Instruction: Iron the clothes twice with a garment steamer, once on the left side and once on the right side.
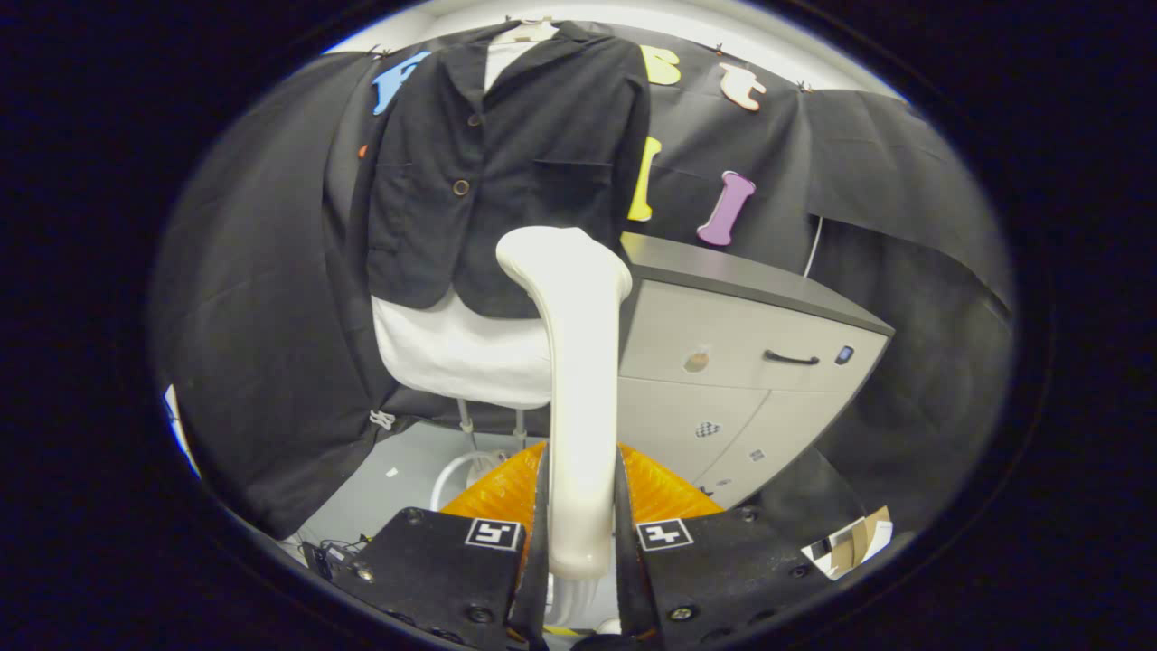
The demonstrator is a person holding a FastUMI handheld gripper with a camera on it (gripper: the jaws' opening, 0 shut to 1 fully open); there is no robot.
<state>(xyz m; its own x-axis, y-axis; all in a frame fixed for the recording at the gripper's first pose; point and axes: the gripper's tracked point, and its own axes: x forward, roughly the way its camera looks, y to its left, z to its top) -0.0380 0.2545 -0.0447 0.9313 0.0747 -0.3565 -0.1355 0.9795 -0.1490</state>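
Your gripper [580, 533] is clamped on the steamer [578, 380]: both fingers press the sides of its cream handle near the lower end. The handle rises straight from between the fingers and bends at the top into a rounded head that points toward the jacket [506, 163].

The jacket is black, buttoned, with two brown buttons showing down its front. It hangs upright beyond the fingers on a white form [452, 353], whose lower part shows below the hem. The steamer head overlaps the jacket's lower hem, right of the button line; you cannot tell whether it touches the fabric.

Edges: the jacket's right side runs close to a grey cabinet [750, 362] with a dark top and a black drawer handle. Left of the jacket hangs only black cloth [244, 344], so that side is roomier.

Below, an orange part [493, 493] sits just behind the fingers, over a pale floor [398, 470]. A white hose [452, 475] loops there beside the stand's posts. An open carton [854, 542] lies low at the right.
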